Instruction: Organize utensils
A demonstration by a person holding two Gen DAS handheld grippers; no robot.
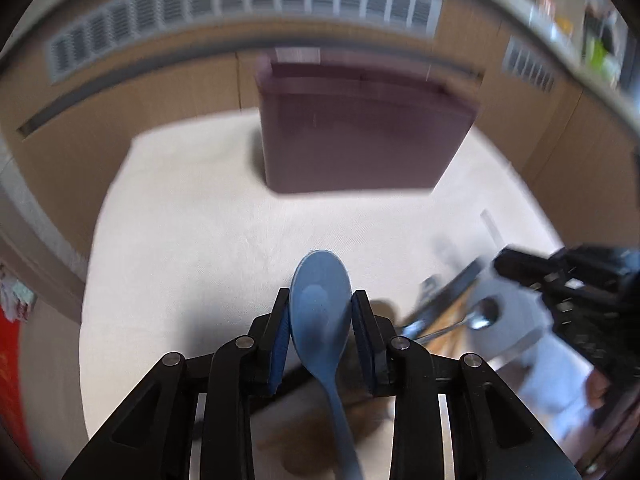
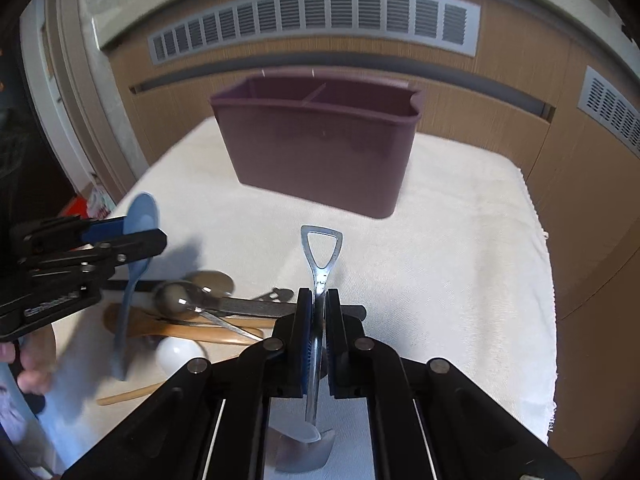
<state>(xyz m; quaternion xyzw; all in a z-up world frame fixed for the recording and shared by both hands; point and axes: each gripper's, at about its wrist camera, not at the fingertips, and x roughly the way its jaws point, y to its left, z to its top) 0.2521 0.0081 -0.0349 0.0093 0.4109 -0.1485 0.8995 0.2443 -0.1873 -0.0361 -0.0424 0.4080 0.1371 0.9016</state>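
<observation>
Gripping on both sides at once: the left gripper (image 1: 320,316) has its jaws partly open around the bowl of a blue plastic spoon (image 1: 320,312), pads pressed to its edges, bowl pointing forward and handle trailing back beneath the gripper. Over on the other side, the right gripper (image 2: 319,312) has its jaws nearly closed, pinching the thin shaft of a metal shovel-shaped utensil (image 2: 322,256), its open triangular handle sticking out ahead and the blade hanging below the camera. Both pieces are held up off the table (image 2: 440,264), which wears a cream cloth. Straight ahead stands the dark purple utensil caddy (image 2: 320,148), upright near the far edge of the table, with a divider splitting it into compartments; from here they look empty, though the view inside is shallow. Left of the right gripper lies the pile: a metal spoon (image 2: 180,300), wooden spoons (image 2: 192,330), a white spoon (image 2: 178,354) and a dark flat tool, overlapping each other on the cloth.
</observation>
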